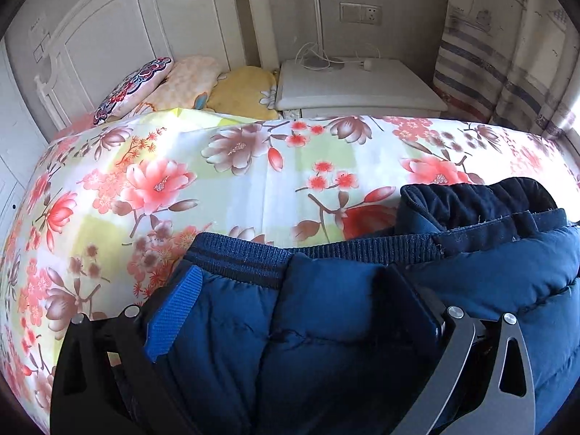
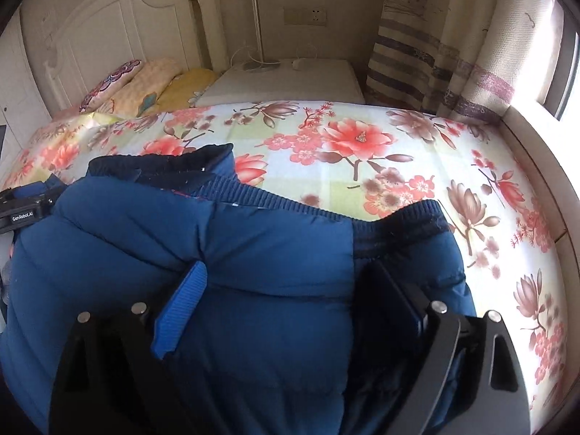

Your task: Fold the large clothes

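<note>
Left tongs [image 1: 290, 311]: spread wide over the jacket [image 1: 326, 326]; padding bulges between the fingers, whether the pads touch it cannot be told.
Right tongs [image 2: 290, 311]: spread wide over the same jacket [image 2: 253, 290], fabric between the fingers, contact likewise unclear.
Jacket: blue, padded, lying bunched on the bed [image 1: 163, 188] directly under both tongs; ribbed hem [image 1: 246, 253] along its far edge; dark collar [image 1: 471, 199] just beyond the hem.
Bed: floral sheet, bare beyond the jacket.
Pillows [image 1: 188, 87]: three, far past the jacket, against the headboard [image 1: 108, 36].
Nightstand [image 1: 359, 87]: white, beyond the jacket, beside the pillows.
Curtain [image 2: 435, 54]: striped, beside the nightstand.
</note>
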Demonstrator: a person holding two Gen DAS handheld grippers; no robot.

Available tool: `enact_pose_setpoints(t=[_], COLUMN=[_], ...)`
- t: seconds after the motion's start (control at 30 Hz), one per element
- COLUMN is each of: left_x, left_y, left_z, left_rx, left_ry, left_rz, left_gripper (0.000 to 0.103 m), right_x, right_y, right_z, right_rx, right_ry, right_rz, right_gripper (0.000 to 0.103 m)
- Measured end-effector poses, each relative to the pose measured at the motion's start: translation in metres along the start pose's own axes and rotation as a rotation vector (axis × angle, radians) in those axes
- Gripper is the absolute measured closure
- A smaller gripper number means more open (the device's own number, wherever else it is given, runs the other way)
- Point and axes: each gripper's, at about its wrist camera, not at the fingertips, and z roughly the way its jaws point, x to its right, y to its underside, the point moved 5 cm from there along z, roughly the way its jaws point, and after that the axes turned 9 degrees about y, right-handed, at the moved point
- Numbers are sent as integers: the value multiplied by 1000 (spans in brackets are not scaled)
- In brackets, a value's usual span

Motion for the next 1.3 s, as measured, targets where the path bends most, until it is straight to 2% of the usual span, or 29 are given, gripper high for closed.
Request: enact_pose_setpoints(t=[0.1,0.27,0.37,0.43,0.5,0.57,0.63,0.7,0.73,0.8,0.83,0.87,0.93,1.0,1.07,1.1,1.13,1.2,1.23,1.3], left_x=[0,-6,-3,1,17,53,98,126,137,144,143,139,132,117,78,63,37,-1,-14,-34], left_y=[0,1,-2,-5,-6,-7,-10,-11,-7,5,14,16,14,9,2,3,5,19,27,37], left_z=[6,2,1,-14,-40,-71,-83,-73,-55,-18,2,4,-6,-27,-51,-57,-57,-36,-23,-9], left_rx=[-1,17,-10,11,53,112,144,98,31,-68,-114,-101,-97,-30,69,90,97,39,-4,-48], left_ry=[23,58,48,3,53,120,86,85,103,56,70,107,157,159,67,26,-29,-99,-78,81], left_rz=[-23,-61,-42,-38,-46,14,142,181,176,189,172,142,122,118,82,68,46,16,-12,-157], left_gripper=[4,4,4,5,5,5,4,4,4,4,4,4,4,4,4,4,4,4,4,4], right_x=[-1,-2,2,3,6,7,-4,-22,-31,-52,-59,-59,-51,-41,-23,-12,-2,21,28,34], right_y=[0,0,0,-1,-2,-2,-6,-12,-14,-7,3,10,8,8,10,12,15,28,35,46], right_z=[0,-4,-6,-8,-19,-45,-79,-91,-89,-62,-42,-29,-30,-42,-60,-67,-71,-74,-65,-51], right_rx=[-6,3,10,4,6,49,136,174,168,71,-2,-40,-48,-29,14,28,35,39,25,17], right_ry=[6,-37,-78,-95,-100,-80,-122,-74,-57,-36,-33,-59,-70,-60,-27,-12,-7,11,7,-59], right_rz=[-7,25,52,58,70,81,65,-13,-53,-151,-185,-162,-111,-91,-64,-43,-20,33,52,110], right_gripper=[11,11,10,10,14,14,14,14,14,14,14,13,13,13,12,12,12,10,9,3])
